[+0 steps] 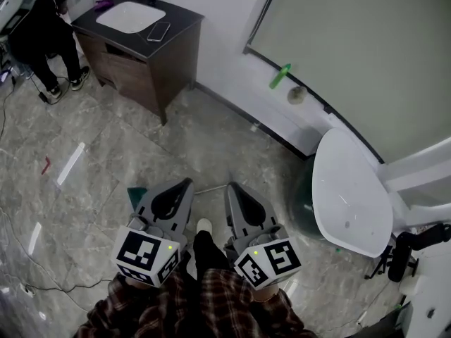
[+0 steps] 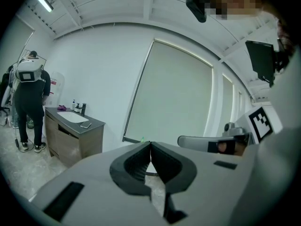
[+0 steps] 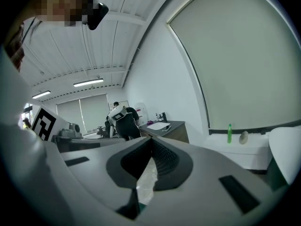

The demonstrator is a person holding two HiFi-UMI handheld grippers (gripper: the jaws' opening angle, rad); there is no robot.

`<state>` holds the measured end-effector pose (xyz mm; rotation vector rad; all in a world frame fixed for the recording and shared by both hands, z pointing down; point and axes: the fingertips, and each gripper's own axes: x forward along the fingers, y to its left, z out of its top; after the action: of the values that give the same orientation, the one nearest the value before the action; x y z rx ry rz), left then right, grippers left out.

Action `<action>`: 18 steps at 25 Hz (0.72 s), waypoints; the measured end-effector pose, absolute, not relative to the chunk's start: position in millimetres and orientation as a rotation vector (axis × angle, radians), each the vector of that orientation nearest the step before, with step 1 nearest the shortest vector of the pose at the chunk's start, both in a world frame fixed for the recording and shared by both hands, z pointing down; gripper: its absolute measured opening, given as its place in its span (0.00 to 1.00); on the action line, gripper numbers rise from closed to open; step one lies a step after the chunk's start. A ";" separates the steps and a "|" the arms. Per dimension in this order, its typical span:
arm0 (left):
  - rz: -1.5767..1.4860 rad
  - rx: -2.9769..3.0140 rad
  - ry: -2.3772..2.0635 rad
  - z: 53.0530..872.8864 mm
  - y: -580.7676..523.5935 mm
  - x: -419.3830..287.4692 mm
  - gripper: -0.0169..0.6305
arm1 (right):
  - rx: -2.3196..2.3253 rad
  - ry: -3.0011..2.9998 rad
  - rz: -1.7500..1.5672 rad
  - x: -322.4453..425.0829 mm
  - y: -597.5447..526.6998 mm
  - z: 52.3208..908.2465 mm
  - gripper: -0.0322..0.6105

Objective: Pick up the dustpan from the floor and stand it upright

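Grippers number 2: left gripper [image 1: 186,182] and right gripper [image 1: 231,186], both clenched shut.

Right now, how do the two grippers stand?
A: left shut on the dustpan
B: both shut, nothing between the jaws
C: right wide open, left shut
B: in their own views the left gripper and the right gripper each have jaw tips that meet, with nothing clamped between them.

Bathroom mock-up inside an office-like room: vanity cabinet [image 1: 151,58] with inset washbasin [image 1: 130,16], white toilet [image 1: 350,192], marble-look floor tiles [image 1: 91,153], ceiling strip lights [image 3: 88,83].
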<state>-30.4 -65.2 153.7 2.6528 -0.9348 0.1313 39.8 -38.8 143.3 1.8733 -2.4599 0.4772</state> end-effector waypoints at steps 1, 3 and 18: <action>0.130 2.652 -0.945 153.6 -69.3 -22.8 0.04 | 1.861 -2.468 0.471 46.9 -43.3 142.8 0.07; 0.122 2.643 -0.977 153.5 -77.6 -8.4 0.04 | 1.823 -2.492 0.466 59.7 -53.0 141.8 0.07; 0.121 2.598 -1.168 151.5 -115.4 28.3 0.04 | 1.714 -2.553 0.480 113.8 -99.8 144.8 0.07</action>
<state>28.3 -115.4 151.5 2.5978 -1.1677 0.1205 113.8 -99.8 144.8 1.7138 -2.5526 0.4799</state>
